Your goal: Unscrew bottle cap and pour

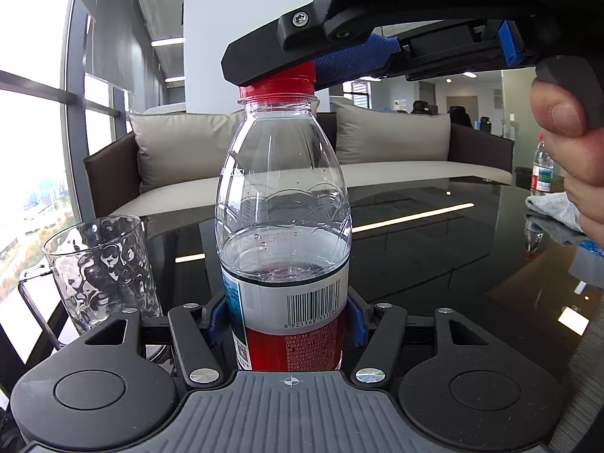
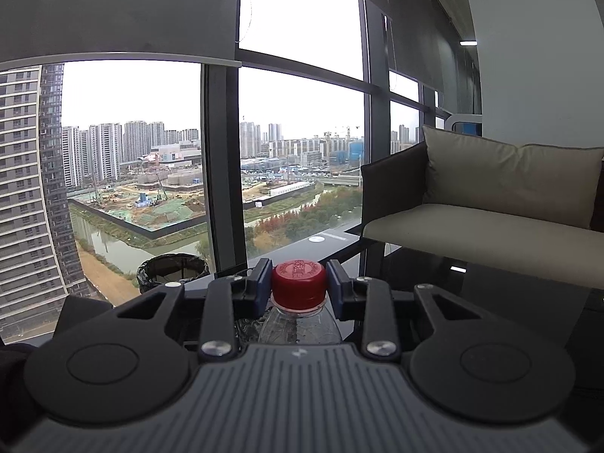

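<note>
Jaws closed: left gripper [image 1: 288,324] clamped on bottle [image 1: 283,204] body, right gripper [image 2: 299,287] pinching red cap [image 2: 299,281]. Unscrewing in hand; further twist needed, then lift-off.

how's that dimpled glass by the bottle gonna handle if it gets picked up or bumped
The glass looks rigid and probably breakable, so a knock could chip it. Its smooth, glossy wall may slip between pads. It is empty, tall and narrower at the base, standing on the slick dark table, so a sideways push would likely slide or tip it.

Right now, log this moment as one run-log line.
stage: unscrewing | left hand-held gripper: shut on bottle | right hand-held gripper: shut on red cap | glass: empty, beside bottle
</note>
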`<state>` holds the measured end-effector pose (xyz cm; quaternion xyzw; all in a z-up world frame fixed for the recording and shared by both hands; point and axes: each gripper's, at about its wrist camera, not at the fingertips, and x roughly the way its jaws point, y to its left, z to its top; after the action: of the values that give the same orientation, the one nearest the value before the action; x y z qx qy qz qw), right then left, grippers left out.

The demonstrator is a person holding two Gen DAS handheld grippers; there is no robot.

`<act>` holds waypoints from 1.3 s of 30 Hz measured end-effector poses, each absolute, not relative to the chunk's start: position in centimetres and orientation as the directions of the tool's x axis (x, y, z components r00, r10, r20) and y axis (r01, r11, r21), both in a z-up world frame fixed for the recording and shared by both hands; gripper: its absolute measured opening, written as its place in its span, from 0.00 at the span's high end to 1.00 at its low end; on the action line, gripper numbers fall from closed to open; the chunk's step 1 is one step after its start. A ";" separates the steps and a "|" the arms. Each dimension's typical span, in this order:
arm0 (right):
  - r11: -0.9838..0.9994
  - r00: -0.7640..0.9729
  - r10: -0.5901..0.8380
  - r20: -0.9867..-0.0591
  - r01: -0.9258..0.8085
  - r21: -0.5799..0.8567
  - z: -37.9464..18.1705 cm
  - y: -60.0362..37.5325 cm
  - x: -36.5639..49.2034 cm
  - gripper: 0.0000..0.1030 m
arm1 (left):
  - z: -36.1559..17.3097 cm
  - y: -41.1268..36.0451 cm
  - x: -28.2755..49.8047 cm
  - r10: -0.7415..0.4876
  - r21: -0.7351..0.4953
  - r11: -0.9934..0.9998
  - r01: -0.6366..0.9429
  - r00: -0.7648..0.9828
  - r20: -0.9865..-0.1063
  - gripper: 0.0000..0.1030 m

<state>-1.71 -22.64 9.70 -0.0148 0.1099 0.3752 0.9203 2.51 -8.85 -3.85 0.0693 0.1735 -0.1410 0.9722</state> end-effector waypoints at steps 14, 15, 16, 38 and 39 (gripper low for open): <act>0.512 0.507 0.828 -0.240 -0.858 -0.045 10.0 -24.4 1.2 0.68 | -3.8 -8.5 2.5 -0.253 0.080 0.951 0.299 0.900 -0.355 0.46; 0.494 0.489 0.838 -0.243 -0.868 -0.045 10.1 -24.5 1.4 0.68 | -3.9 -8.5 2.5 -0.253 0.082 0.950 0.300 0.900 -0.354 0.46; 0.482 0.475 0.843 -0.252 -0.875 -0.034 10.3 -24.6 1.7 0.68 | -3.9 -8.5 2.5 -0.252 0.085 0.950 0.299 0.901 -0.354 0.46; 0.887 0.844 0.454 -0.286 -0.458 0.059 9.8 -18.9 -3.1 0.68 | -3.8 -8.7 2.4 -0.248 0.080 0.953 0.294 0.901 -0.357 0.46; 0.884 0.843 0.458 -0.283 -0.466 0.045 9.7 -18.8 -3.1 0.68 | -3.7 -8.7 2.3 -0.248 0.082 0.952 0.294 0.901 -0.356 0.46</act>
<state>-3.11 -18.81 9.70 -0.0129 0.1441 0.2407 0.9598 2.32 -8.70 -3.74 0.0668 0.1735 -0.1394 0.9726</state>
